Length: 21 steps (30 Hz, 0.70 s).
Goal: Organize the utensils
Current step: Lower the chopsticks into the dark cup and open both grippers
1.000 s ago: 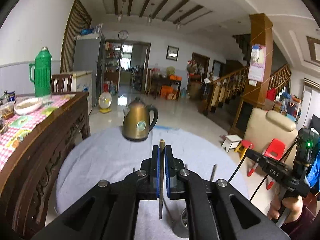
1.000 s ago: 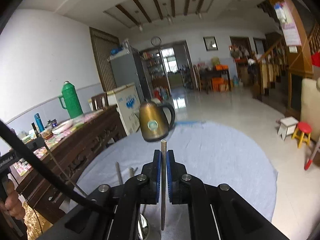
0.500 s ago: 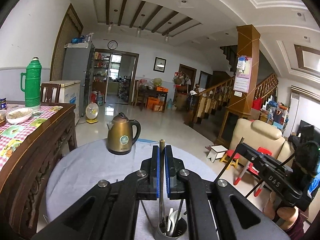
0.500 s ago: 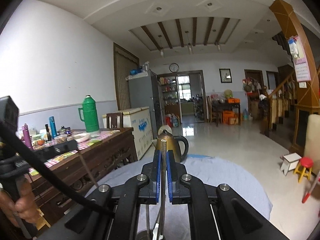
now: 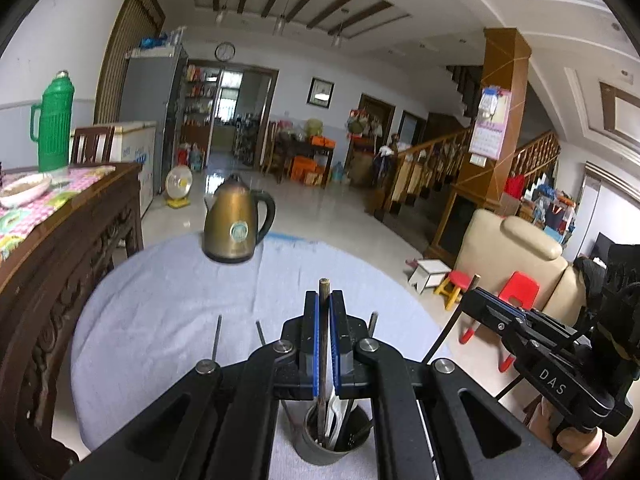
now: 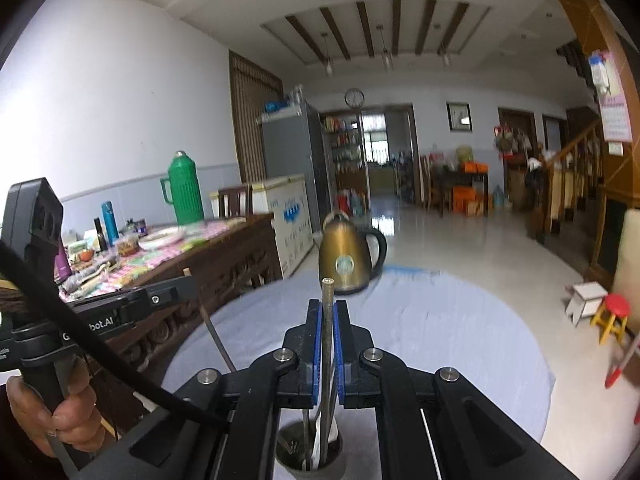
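Observation:
My left gripper (image 5: 324, 305) is shut on a brown chopstick (image 5: 323, 286) held upright. Its lower end reaches down into a metal utensil holder (image 5: 320, 454), which holds a white spoon (image 5: 334, 414) and other utensils. My right gripper (image 6: 328, 313) is shut on a grey metal chopstick (image 6: 327, 292), whose lower end also drops into the holder (image 6: 336, 468). Each gripper shows in the other's view: the right gripper (image 5: 476, 294) clamps its stick at the right, and the left gripper (image 6: 188, 285) clamps its stick at the left.
The holder stands on a round table with a pale grey cloth (image 5: 160, 304). A bronze kettle (image 5: 236, 222) sits at its far edge. A carved wooden sideboard (image 5: 60, 264) with a green flask (image 5: 54, 120) lies to the left. A sofa and red stools (image 5: 460, 280) are on the right.
Both grippers stay shut on their chopsticks. The holder has come into view under them. The right view has drawn back and lifted, so the kettle looks farther away.

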Available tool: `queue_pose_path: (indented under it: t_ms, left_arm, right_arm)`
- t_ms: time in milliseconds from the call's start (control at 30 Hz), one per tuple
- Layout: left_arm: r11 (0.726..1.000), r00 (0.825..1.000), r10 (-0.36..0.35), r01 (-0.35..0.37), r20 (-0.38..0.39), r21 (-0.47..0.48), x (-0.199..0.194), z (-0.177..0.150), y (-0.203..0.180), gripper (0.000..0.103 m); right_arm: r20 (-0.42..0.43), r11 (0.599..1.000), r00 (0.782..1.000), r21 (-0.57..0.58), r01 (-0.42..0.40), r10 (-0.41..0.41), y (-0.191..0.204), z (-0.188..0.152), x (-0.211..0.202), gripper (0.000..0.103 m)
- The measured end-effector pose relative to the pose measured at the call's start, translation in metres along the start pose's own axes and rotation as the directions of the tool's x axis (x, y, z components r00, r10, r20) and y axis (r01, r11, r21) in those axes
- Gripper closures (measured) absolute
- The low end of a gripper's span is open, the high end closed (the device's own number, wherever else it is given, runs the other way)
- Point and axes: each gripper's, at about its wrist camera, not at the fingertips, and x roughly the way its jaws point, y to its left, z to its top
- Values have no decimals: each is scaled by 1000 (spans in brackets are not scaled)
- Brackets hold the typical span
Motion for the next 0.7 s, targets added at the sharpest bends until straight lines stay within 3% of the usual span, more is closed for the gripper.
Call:
queue_pose_path:
  t_ms: [267, 667, 700]
  left_arm:
    - [1000, 998, 9, -10, -65, -14, 16, -11, 6, 98]
    - [1000, 992, -7, 6, -129, -11, 24, -20, 10, 98]
    - [1000, 992, 2, -3, -129, -8, 24, -20, 11, 93]
  right_arm:
    - [-102, 999, 995, 53, 5, 0, -17, -22, 23, 97]
    - [-158, 986, 985, 162, -44, 70, -33, -31, 41, 96]
    - [-157, 984, 985, 172, -43, 70, -36, -31, 41, 96]
